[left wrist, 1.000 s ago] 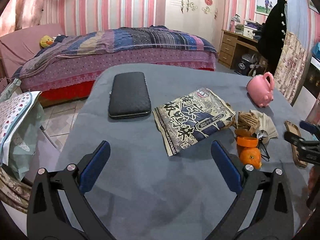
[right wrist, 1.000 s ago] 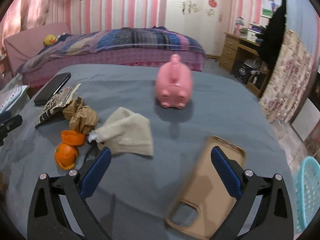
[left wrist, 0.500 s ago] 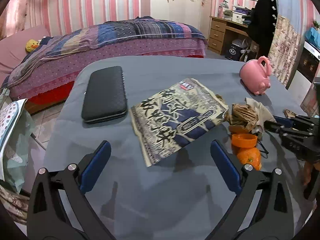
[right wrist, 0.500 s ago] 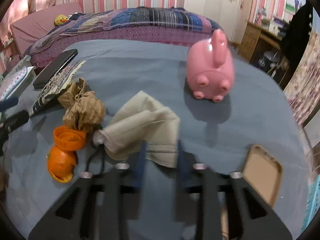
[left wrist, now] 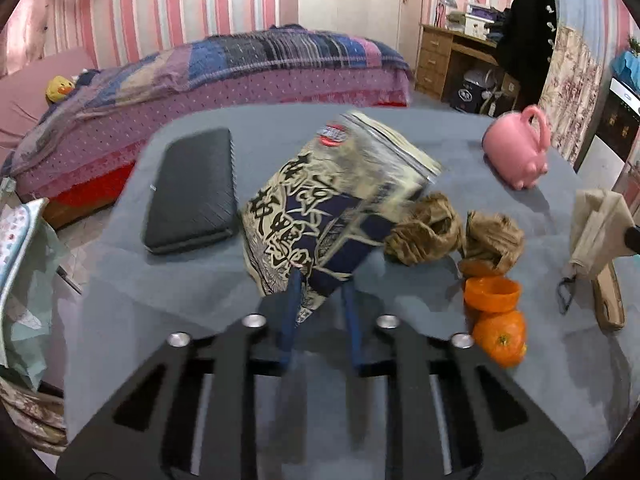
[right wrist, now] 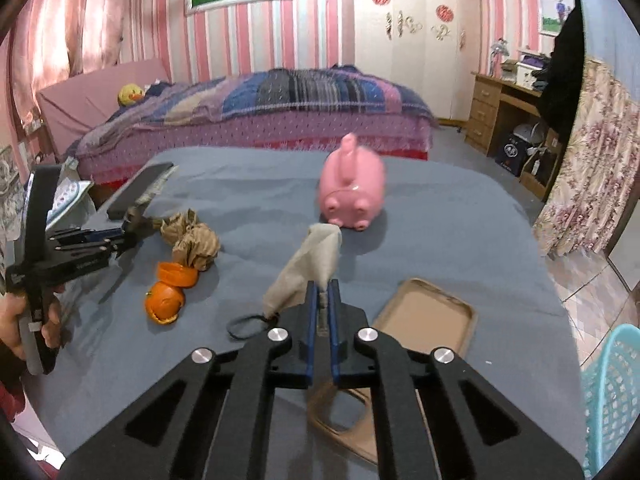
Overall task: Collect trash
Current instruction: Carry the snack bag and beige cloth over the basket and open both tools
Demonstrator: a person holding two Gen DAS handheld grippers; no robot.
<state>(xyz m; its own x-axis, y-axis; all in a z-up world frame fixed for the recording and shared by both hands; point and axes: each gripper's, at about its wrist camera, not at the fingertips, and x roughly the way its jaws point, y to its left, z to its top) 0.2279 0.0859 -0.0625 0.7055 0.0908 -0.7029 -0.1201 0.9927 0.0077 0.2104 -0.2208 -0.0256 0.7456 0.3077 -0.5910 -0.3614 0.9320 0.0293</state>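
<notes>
Left gripper [left wrist: 320, 280], jaws closing on the snack wrapper [left wrist: 336, 208]; right gripper [right wrist: 323, 292] clamped on beige cloth [right wrist: 310, 268]. Keep grips firm; basket [right wrist: 612, 396] at 4 o'clock.

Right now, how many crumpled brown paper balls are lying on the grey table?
2. One crumpled brown paper ball lies against the printed snack bag; the other paper ball sits beside it, touching the orange peel. More could hide behind the lifted bag.
</notes>
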